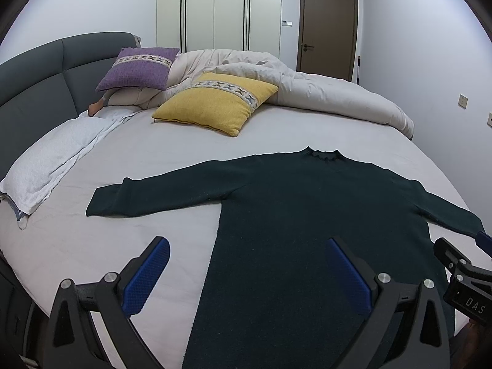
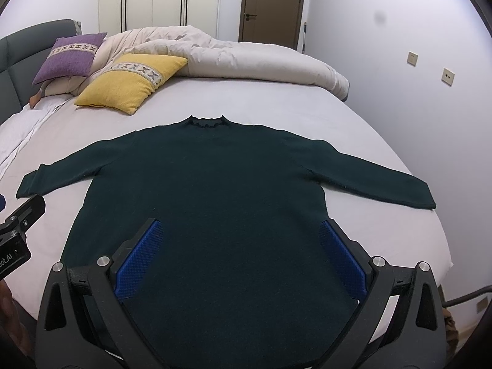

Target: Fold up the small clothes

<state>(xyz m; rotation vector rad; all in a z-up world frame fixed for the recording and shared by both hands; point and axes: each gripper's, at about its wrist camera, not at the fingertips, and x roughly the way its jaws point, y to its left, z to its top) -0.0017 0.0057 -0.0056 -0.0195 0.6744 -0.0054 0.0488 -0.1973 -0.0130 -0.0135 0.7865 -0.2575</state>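
Dark green knit long-sleeved sweater (image 2: 203, 190) lies flat, front side up, on the pale grey bed sheet (image 1: 172, 160), both sleeves spread out to the sides, collar pointing toward the far wall.

Left gripper (image 1: 249, 247), black frame with blue textured pads: jaws spread wide, nothing between them. It hangs over the sweater's left hem edge; one pad is over bare sheet, the other over the knit. Contact with the fabric cannot be told.

Right gripper (image 2: 241, 226), same build: jaws spread wide, holding nothing, both pads over the lower body of the sweater. Touching or hovering: cannot tell.

Further back on the bed: yellow square cushion (image 1: 215, 103), purple square cushion (image 1: 138, 69), crumpled cream duvet (image 1: 307, 89).
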